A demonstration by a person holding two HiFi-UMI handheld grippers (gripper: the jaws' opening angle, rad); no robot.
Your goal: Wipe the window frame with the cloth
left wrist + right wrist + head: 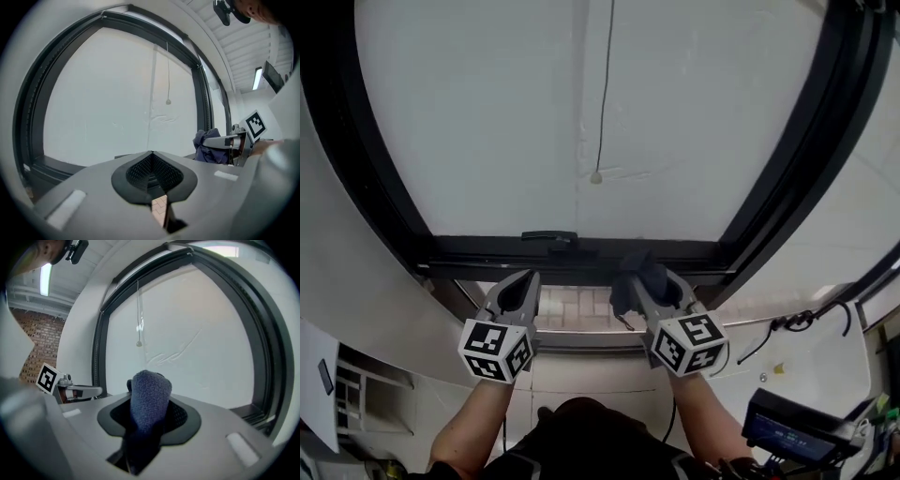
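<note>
Gripping one blue cloth (149, 399), right tongs (647, 279) near window frame (675, 251), maybe touching; left tongs (525, 281) closed, empty.

The cloth (150, 390) is dark blue with a nubbly knit. It's bunched into a thick wad and pinched in the right tool (148, 404), with its rounded end poking up past the tips. It sits close to the lower rail of the window frame (487, 249), though contact can't be made out. The frame is black, running around a pale pane (506, 112).
</note>
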